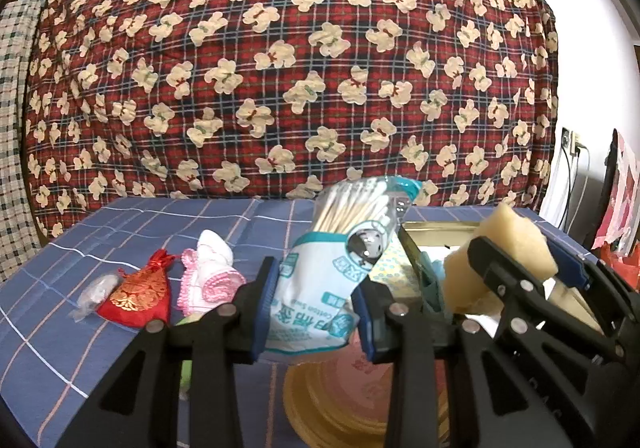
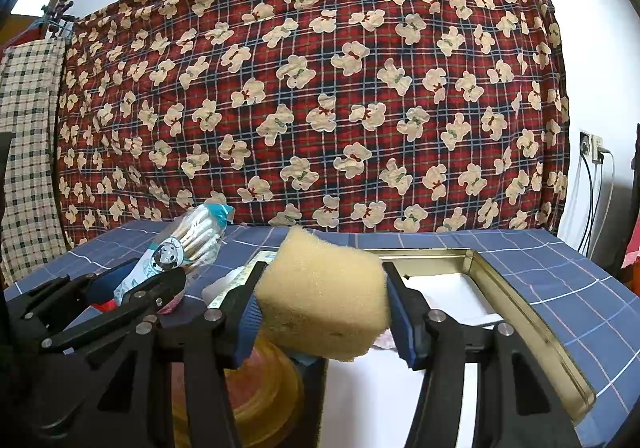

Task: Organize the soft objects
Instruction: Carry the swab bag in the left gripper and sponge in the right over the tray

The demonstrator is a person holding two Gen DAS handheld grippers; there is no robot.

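Between the blue pads of the right gripper sits a yellow sponge, pressed on both sides so that it bulges a little; the gripper is closed on it and holds it in the air above the gold tin box. This box is the landmark for all the rest. It is a shallow rectangular tin with a white bottom, and it stands on the blue checked cloth that covers the table.

To the left of the box, the left gripper is closed on a bag of cotton swabs. The bag is white and teal with printed letters and a small picture, and it stands nearly upright, a little tilted, with the wooden sticks showing in its clear upper part. In the left wrist view the sponge and the right gripper appear just over the left end of the box.

Beside the left wall of the box lies a flat pack with a yellow dotted pattern. Lower, near the cameras and left of the box, stands a round golden lid or tin. Farther to the left of the box, three things lie on the cloth in a row: a pink and white folded cloth, then a red pouch with gold print, then a small clear plastic packet, touching the pouch.

Behind the box and the table hangs a red plaid blanket with cream bears.
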